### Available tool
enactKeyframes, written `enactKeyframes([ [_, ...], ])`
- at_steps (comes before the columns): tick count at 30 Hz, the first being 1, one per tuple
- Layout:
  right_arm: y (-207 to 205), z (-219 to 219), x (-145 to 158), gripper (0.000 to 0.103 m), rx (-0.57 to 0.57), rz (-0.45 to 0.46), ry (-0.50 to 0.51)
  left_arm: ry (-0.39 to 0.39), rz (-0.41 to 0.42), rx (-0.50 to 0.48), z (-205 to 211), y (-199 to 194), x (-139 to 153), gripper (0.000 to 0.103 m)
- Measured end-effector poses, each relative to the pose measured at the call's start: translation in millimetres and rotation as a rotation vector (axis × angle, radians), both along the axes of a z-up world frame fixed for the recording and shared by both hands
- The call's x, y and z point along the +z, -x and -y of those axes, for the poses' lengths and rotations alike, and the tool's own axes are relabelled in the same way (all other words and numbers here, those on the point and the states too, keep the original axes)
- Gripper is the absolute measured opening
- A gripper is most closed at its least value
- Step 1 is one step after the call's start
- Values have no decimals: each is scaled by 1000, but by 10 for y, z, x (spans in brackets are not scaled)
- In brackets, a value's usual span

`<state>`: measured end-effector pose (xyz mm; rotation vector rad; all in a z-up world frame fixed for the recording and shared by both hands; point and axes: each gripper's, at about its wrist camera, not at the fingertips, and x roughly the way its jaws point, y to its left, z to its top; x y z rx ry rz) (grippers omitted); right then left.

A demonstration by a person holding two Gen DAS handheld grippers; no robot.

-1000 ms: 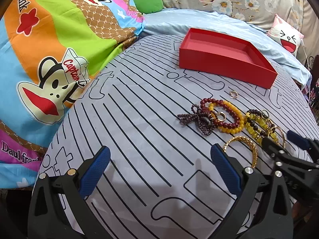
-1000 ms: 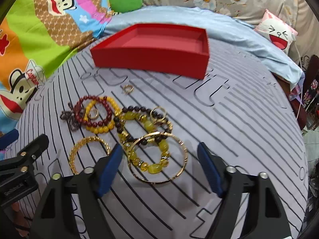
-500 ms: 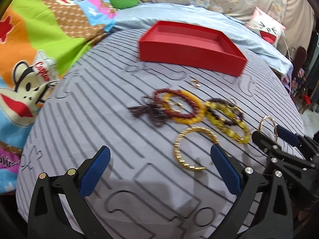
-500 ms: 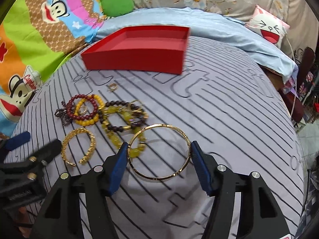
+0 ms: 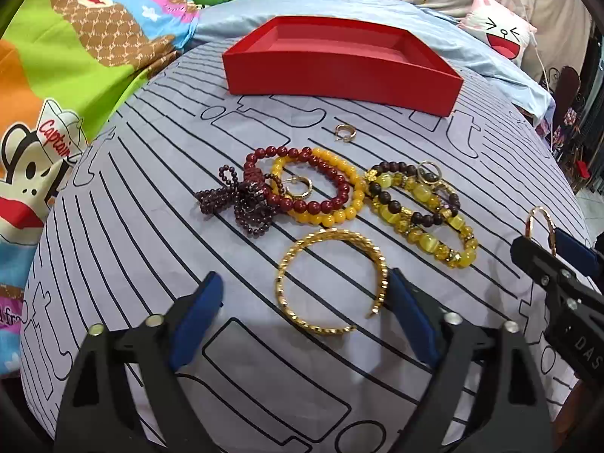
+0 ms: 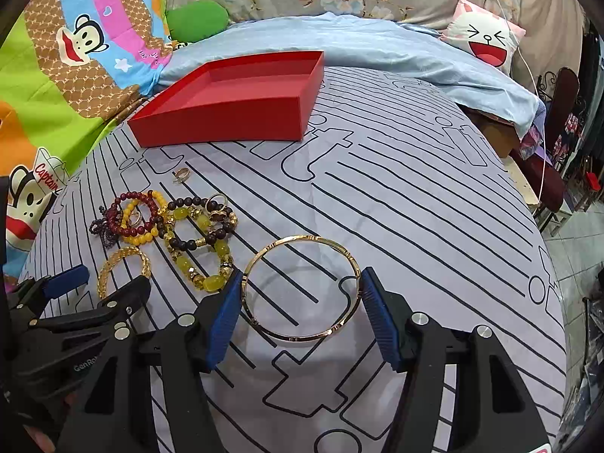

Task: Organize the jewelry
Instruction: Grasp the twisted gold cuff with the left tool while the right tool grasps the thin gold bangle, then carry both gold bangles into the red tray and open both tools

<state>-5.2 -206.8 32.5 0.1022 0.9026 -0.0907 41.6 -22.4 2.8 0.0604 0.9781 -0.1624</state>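
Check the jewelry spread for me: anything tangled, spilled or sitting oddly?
Nothing spilled or broken. The beaded bracelets lie overlapped in one heap, a small hoop caught inside the rings; one ring sits apart near the red tray. The right gripper holds the thin gold bangle.

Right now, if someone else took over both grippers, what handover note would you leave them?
Right gripper: shut on the thin gold bangle, held across its width, clear of the pile.
Left gripper: open, around the twisted gold cuff bracelet, which lies on the striped sheet.
Red tray: nothing visible inside.
Done: nothing placed yet.
Left: the bangle, cuff, dark red bead bracelet, yellow bead bracelets and small gold ring.
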Motion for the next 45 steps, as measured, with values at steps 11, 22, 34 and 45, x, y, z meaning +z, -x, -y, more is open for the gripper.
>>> enactKeyframes([
  [11,43,-31,88,60,12,15,-3,68,22,-28,-62,120,181,53],
  [22,-591,79,822,60,98,140,-35,85,163,-53,-201,-511,1091,54],
  [34,-2599,173,863,60,166,85,-38,10,233,-112,250,-2355,1364,54],
  [45,-3326,106,277,68,245,-38,-29,-29,115,-130,522,-3198,738,56],
])
